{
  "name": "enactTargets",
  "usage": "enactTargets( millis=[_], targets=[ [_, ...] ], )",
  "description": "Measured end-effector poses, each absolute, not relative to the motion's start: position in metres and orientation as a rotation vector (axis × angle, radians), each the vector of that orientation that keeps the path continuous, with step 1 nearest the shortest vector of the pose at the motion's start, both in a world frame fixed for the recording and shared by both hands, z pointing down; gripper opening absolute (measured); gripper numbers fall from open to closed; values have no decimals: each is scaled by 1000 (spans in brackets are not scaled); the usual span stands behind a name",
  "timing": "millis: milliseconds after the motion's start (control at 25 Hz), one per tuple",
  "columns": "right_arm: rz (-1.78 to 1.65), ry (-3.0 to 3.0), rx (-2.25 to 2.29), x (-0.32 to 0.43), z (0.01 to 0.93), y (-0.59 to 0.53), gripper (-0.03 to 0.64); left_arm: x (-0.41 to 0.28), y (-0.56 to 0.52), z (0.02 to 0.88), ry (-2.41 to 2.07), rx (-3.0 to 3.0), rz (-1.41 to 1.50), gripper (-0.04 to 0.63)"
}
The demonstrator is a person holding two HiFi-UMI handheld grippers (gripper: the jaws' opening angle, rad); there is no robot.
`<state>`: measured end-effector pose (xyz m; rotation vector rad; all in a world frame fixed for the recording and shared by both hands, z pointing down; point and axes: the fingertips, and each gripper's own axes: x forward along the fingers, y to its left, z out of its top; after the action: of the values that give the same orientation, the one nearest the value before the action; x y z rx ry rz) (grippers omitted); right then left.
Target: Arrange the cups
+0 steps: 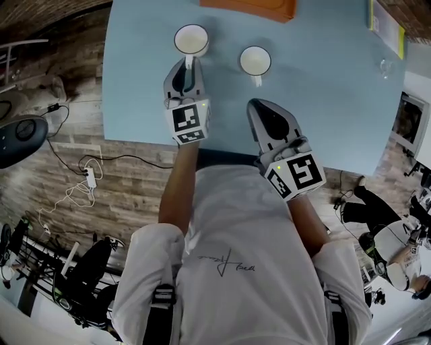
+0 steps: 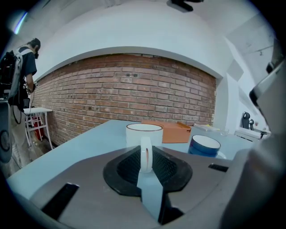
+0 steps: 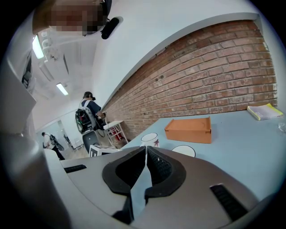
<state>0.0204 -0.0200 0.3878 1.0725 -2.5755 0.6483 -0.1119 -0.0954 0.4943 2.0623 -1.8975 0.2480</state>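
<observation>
**A:** Which step are we on?

**B:** Start at the near edge of the pale blue desk [image 1: 323,101]. The right claw [image 1: 258,106] hovers just inside that edge. Its jaws are pressed together on nothing, with only a sliver of desk showing between them.

**A:** And the other one?

**B:** The left claw [image 1: 188,67] reaches farther in and pinches the loop handle [image 2: 146,154] of the white ceramic cup with a thin dark rim [image 1: 191,39]. The handle stands upright between the pads, which seem to touch it on both sides. The cup itself sits toward the far left corner of the desk.

**A:** So this is the grasp.

**B:** That's how I read it: the first cup is gripped but not lifted (its base looks flat on the desk). To its right, clearly apart from it, stands the blue-walled cup with a white inside [image 1: 255,60]. Its handle points at the near edge and nothing is touching it.

**A:** Anything beyond them?

**B:** A flat orange cardboard box [image 1: 249,8] lies along the far edge, behind both cups.

**A:** What does the next move call for?

**B:** Probably lifting or sliding the white cup into place beside the blue one. It should be kept level, because a cup pinched only by its handle can swing. It also needs to stay clear of the box. The right claw would have to spread before it could take the blue cup's handle.
</observation>
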Motion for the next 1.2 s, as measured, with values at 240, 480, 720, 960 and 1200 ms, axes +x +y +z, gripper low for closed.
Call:
enactTargets(
  millis=[240,480,720,960,1200],
  targets=[
    [636,-2586,1099,18,382,-24,21,-109,-98,478,-1871,2090,209,58],
    [640,-2597,1123,14,376,-27,21,-107,-101,464,-1843,2138,210,58],
    [634,-2607,1156,16,369,-35,21,-100,-110,452,-1822,2176,211,58],
    [638,-2615,1197,22,363,-44,21,-94,-122,439,-1803,2209,204,58],
    [657,-2611,1234,26,361,-49,21,-91,-133,435,-1790,2228,208,58]
  ],
)
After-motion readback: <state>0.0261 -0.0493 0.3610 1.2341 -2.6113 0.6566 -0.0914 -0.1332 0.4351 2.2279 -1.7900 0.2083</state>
